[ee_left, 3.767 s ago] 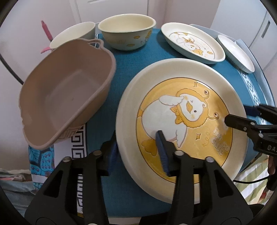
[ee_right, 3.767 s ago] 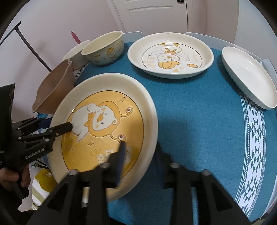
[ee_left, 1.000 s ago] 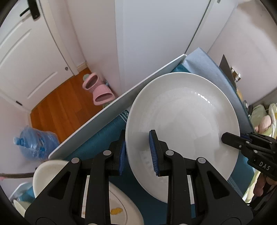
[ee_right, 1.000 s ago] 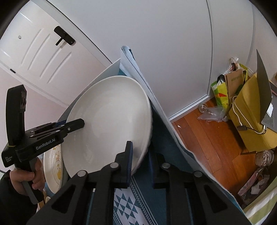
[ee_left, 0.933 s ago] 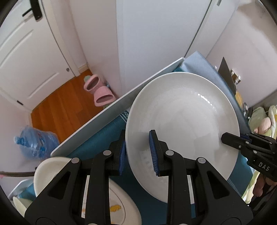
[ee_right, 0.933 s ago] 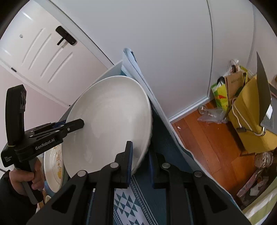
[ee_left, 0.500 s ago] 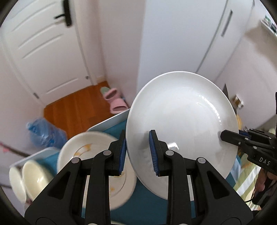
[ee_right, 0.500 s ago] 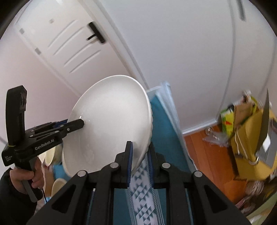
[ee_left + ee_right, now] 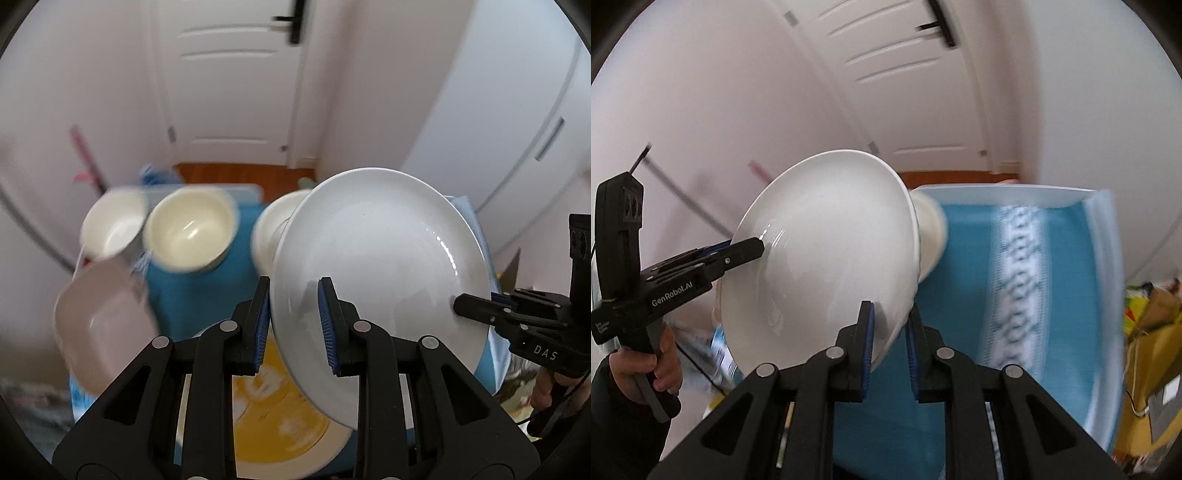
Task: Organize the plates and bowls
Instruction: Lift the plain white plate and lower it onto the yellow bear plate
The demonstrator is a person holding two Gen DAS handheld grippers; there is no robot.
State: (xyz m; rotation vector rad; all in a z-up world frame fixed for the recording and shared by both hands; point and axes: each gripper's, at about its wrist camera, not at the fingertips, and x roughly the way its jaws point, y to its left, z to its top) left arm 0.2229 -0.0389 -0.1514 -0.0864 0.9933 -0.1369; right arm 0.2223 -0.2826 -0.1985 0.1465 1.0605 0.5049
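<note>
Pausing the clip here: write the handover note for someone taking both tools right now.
Left tool: shut on the plain white round plate, at its near rim.
Right tool: shut on the same plate's opposite rim.
The plate is in the air, tilted, above the blue tablecloth.
Below it lies the yellow cartoon-print plate; two cream bowls and a beige plastic basin sit to the left.
Done: plate lifted. Left: probably set it down on a stack; the bowls look unsorted.

We're inside a home here: a white panelled door (image 9: 229, 74) with a black lever handle (image 9: 291, 20), an orange wood floor (image 9: 243, 173) at its foot, and a table (image 9: 975, 258) under a blue patterned cloth carrying cream bowls (image 9: 190, 232) and a duck-print plate (image 9: 273, 417).
</note>
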